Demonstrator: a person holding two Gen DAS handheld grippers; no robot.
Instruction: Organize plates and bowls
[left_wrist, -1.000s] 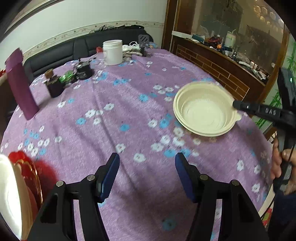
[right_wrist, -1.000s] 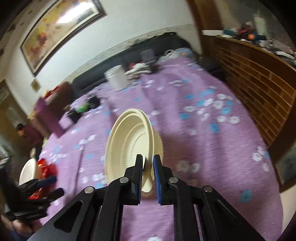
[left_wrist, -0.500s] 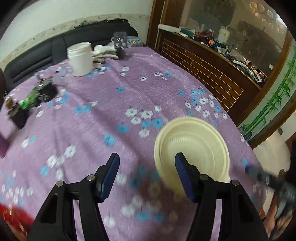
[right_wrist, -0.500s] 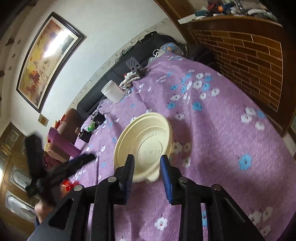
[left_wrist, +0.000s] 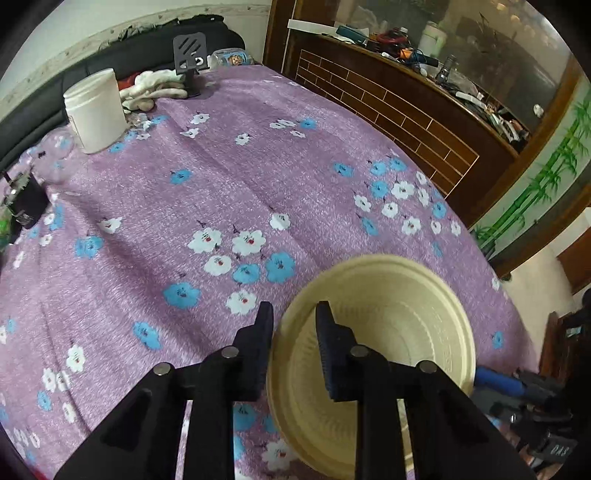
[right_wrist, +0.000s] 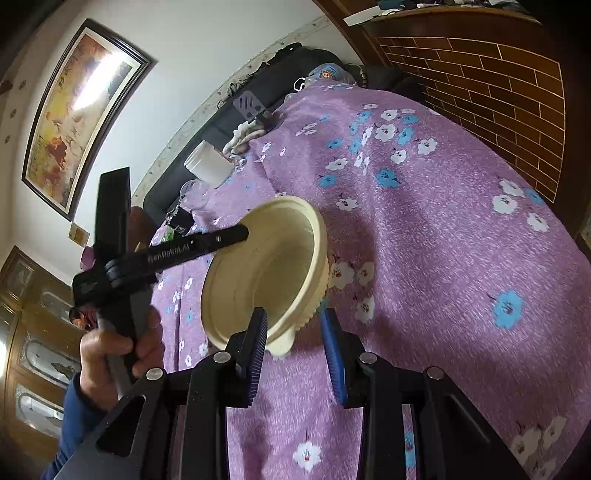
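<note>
two wrist cameras look close along their gripper fingers from opposite sides, sharing the cream bowl (left_wrist: 391, 332) (right_wrist: 269, 273) and purple floral tablecloth (left_wrist: 221, 192) (right_wrist: 443, 240).

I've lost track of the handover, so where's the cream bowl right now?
The cream bowl is tilted above the purple flowered tablecloth, its rim between the left gripper's fingers, with the open right gripper just below it.

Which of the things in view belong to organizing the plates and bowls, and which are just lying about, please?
Part of the job:
cream round plastic bowl
left gripper, clamped on its rim
right gripper, open around its near edge

Just lying about:
white cylindrical plastic jar
black perforated phone stand
crumpled white cloth
</note>
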